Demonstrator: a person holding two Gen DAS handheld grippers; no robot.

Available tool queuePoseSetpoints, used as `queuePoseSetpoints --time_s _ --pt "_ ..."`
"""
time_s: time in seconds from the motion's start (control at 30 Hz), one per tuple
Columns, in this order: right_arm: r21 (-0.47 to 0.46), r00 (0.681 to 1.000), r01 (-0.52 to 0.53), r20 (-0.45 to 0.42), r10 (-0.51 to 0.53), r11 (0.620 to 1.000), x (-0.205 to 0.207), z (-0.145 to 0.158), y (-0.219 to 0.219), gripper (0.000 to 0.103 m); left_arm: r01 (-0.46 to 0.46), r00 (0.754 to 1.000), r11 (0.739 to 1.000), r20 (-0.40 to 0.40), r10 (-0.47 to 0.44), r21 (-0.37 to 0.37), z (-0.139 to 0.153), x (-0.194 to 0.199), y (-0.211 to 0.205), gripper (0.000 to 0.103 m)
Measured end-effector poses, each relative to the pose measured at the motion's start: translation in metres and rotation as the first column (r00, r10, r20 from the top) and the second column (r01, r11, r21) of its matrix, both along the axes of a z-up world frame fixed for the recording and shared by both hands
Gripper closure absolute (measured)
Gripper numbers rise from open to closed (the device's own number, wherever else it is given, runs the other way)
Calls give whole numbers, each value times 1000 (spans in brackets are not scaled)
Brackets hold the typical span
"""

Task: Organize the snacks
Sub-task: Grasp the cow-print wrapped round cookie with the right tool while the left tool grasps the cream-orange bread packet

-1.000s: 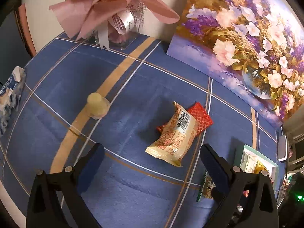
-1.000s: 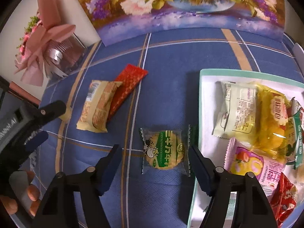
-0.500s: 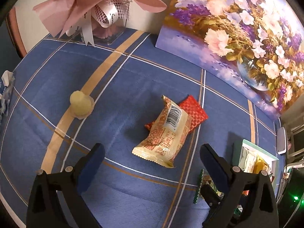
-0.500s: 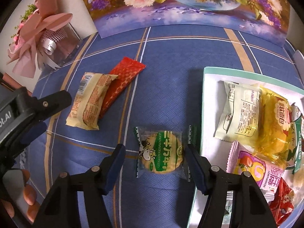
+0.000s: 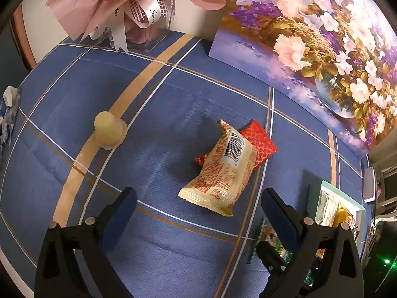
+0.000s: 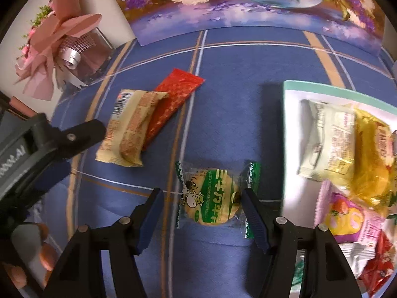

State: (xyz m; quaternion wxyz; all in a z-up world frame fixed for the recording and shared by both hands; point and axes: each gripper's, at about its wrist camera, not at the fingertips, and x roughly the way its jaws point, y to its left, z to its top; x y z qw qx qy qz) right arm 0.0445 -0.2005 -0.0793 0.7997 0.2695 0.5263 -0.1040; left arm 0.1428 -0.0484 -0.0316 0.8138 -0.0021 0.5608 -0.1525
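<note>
Green-and-clear wrapping marks the round cracker packet (image 6: 211,198) lying flat on the blue checked tablecloth (image 6: 235,79), directly between the blue pads of the right gripper (image 6: 201,207). Its jaws are partly spread; the right pad sits against the packet's twisted end, the left pad stands just clear of the other end, and nothing is lifted. Just to the right of that gripper sits a white tray with a mint rim (image 6: 287,124), holding a pale packet (image 6: 325,144), a yellow one (image 6: 369,154), a pink one (image 6: 347,216) and a red one (image 6: 377,270) piled together. Ahead and to the left lie a beige snack bag (image 6: 129,129) partly on top of a red sachet (image 6: 173,101).

The left gripper (image 5: 198,208) hangs above the cloth with its jaws spread wide and nothing between the pads; the beige snack bag lies just ahead of it. Farther ahead and to its left stands a small pale yellow jelly cup (image 5: 109,131), well apart from the bags. At the far edge lean a flower painting (image 5: 322,49) to the right and a pink-wrapped bouquet (image 5: 129,2) to the left. In the right wrist view, fingers (image 6: 47,255) of the person's hand show at the lower left.
</note>
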Motion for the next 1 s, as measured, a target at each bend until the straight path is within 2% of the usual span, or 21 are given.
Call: queuePoseSetpoints --time_s 0.3,0.47,0.57,0.63,0.7,0.77,1.0 --pt "-48 999 -2 -38 0 999 7 -7 5 35 28 1000 1000 4 -28 -6 -7 2 -10 4" --pt "-48 999 7 -43 -9 999 9 -11 3 35 71 997 997 9 -71 -5 -14 1 -21 16" --pt "-53 999 12 -43 -15 999 9 -12 2 38 83 997 997 10 -83 -3 -19 1 -27 17" --pt "-51 999 13 -40 -15 999 4 -11 -1 39 88 996 996 19 -88 2 -21 2 -30 25" --pt "-55 999 10 -39 -13 998 4 -11 -1 41 97 995 995 30 -97 14 -23 5 -32 37" --pt "-55 999 12 -36 -14 998 4 -12 -1 43 104 994 995 28 -104 4 -25 9 -33 42" --pt "-42 1000 20 -15 -20 999 1 -11 -8 49 83 996 996 39 -82 -20 -25 15 -27 49"
